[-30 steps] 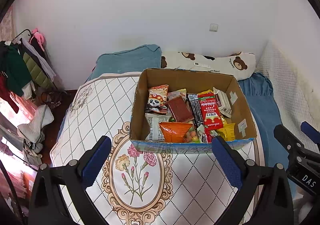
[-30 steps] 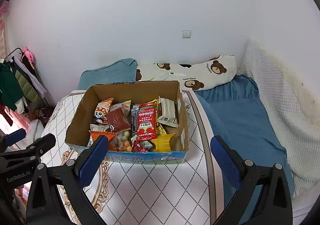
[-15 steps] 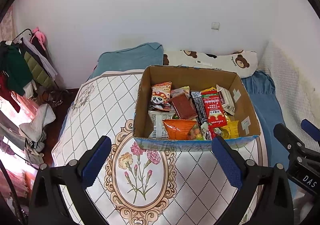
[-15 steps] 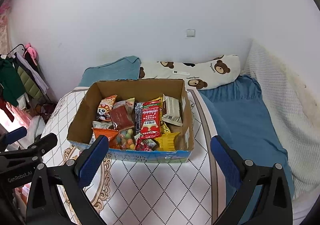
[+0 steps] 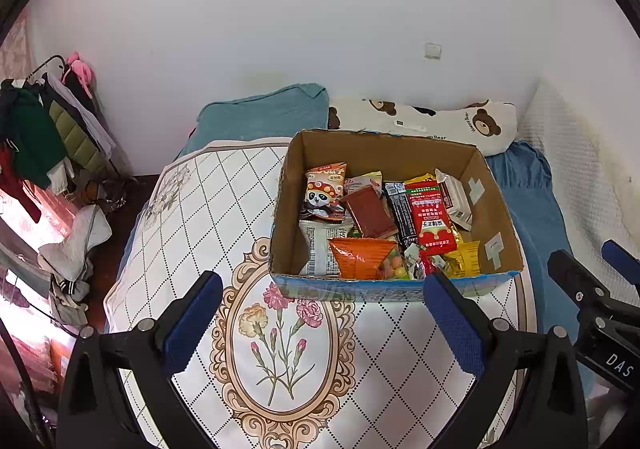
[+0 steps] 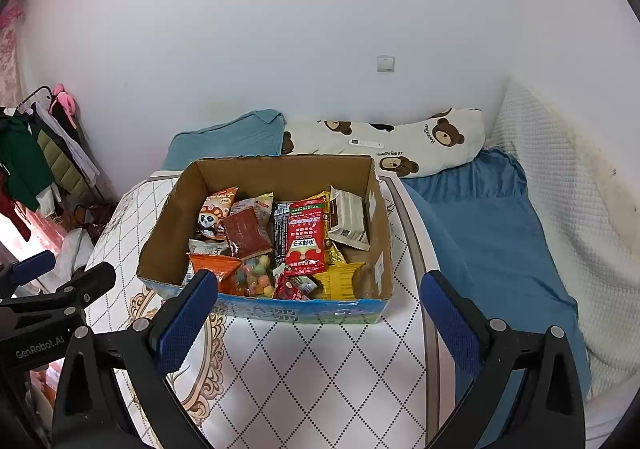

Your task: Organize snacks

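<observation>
Open brown cardboard snack box [image 5: 486,185], frame centre: left gripper [image 5: 320,323] and right gripper [image 6: 318,323] wide, empty; lift top packets singly.

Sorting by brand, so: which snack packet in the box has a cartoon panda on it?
The orange-and-white panda packet, propped at the cardboard box's far left; no other wrapper shows an animal.

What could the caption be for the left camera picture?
Left gripper open above a flowery cloth, facing a cardboard box full of snacks.
</observation>
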### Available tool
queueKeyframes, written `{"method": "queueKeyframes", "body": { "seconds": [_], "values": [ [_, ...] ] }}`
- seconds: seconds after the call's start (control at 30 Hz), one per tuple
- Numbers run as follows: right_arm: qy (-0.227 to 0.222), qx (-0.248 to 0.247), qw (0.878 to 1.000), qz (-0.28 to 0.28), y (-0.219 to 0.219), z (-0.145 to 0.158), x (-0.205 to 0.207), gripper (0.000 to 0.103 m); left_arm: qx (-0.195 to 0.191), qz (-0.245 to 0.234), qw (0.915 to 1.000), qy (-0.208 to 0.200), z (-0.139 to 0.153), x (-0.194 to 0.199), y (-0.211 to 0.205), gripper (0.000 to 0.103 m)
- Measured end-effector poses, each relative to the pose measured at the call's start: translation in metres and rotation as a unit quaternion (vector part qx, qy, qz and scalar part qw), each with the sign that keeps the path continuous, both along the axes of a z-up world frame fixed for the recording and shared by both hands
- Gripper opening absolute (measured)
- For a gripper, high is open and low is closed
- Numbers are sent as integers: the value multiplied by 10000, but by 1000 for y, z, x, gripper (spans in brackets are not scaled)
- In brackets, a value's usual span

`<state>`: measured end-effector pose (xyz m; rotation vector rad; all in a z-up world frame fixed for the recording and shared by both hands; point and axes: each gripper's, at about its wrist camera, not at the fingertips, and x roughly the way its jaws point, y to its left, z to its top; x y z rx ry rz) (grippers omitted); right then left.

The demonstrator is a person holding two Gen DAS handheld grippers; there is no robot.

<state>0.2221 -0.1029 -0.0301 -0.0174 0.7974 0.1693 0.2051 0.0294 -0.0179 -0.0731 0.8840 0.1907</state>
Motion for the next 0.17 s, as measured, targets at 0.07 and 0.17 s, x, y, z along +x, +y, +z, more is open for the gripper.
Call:
{"method": "queueKeyframes", "body": {
  "seconds": [0.07, 0.17],
  "values": [
    [-1, -7, 10000, 0, 0, 0, 0, 103, -8, -7, 10000, -15, -1, -1, 0, 103],
    [-7, -6, 10000, 0, 0, 0, 0, 103, -6, 14, 10000, -29, -1, 0, 1, 103]
  ]
}}
